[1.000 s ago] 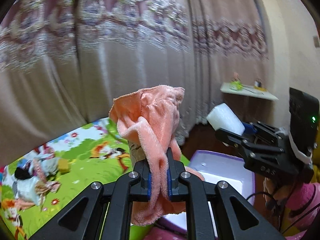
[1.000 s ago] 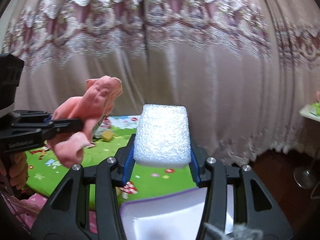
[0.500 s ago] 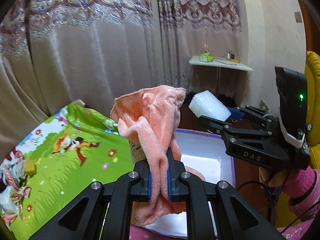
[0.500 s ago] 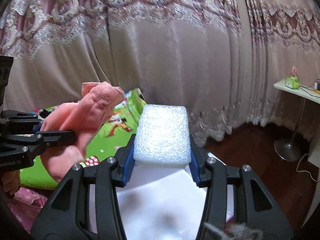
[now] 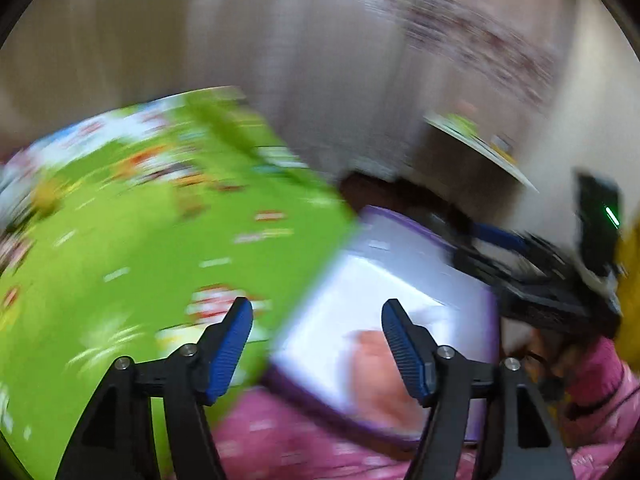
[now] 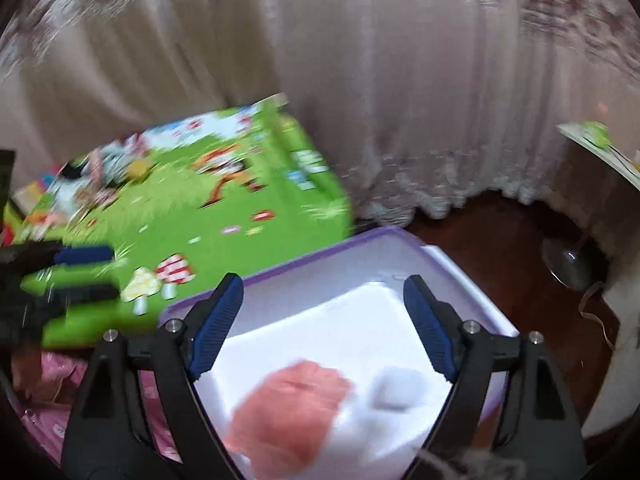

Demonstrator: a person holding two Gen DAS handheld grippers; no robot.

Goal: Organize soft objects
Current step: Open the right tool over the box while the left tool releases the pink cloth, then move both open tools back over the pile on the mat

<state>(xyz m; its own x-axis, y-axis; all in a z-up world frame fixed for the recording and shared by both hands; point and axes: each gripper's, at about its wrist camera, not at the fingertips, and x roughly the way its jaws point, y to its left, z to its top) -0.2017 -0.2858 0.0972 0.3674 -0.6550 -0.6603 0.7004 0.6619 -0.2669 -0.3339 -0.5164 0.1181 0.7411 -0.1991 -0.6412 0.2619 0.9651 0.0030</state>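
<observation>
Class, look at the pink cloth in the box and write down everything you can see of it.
The pink cloth is a fuzzy, salmon-pink piece of soft fabric, crumpled into a loose heap. It lies inside the white box with the purple rim, toward its near left side, on the white floor. A white foam block lies just to its right. No hand-held gripper touches it. The picture is blurred, so finer detail is lost.
</observation>
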